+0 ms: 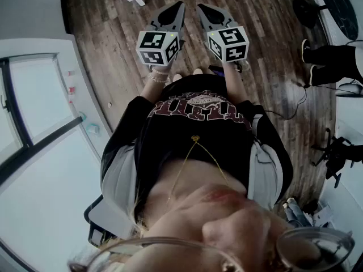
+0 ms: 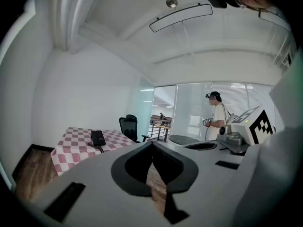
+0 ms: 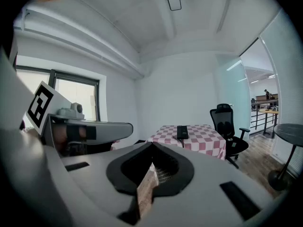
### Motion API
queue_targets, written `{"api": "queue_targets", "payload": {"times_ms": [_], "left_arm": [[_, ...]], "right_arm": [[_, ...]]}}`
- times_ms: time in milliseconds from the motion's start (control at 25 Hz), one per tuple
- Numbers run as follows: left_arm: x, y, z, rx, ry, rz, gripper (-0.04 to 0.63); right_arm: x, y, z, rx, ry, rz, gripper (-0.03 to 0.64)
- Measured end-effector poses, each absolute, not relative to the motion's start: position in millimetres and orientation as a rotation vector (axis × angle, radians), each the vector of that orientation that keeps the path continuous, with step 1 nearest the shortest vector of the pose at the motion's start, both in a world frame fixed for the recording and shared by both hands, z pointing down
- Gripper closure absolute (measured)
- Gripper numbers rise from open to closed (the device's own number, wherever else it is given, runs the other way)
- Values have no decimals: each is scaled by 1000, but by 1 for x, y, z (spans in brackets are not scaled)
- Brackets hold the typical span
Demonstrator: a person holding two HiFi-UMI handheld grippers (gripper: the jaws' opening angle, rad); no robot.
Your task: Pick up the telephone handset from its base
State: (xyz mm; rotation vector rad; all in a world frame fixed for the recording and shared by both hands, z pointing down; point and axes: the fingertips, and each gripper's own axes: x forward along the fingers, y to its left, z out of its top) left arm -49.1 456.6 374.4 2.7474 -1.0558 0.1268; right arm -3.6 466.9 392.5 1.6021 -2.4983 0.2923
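Both of my tongs are closed and hold nothing: the left tongs (image 2: 152,144) have their tips together with only floor showing behind them, and the right tongs (image 3: 152,144) look the same. I hold them side by side in front of my body, above the wooden floor (image 1: 113,44), pointing nearly level toward the red-and-white checked tabletop (image 2: 71,150). The black telephone (image 2: 98,137) sits on that tabletop, well apart from both tongs, its handset too small to tell from the base. A black office chair (image 2: 129,126) stands beside the tabletop.
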Motion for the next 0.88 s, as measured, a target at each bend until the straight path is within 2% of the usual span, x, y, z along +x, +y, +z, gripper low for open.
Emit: {"api": "queue_targets", "payload": {"times_ms": [880], "left_arm": [[-26, 442, 389, 2681, -1166, 144, 584]], "right_arm": [[23, 448, 398, 1486, -2577, 288, 598]]}}
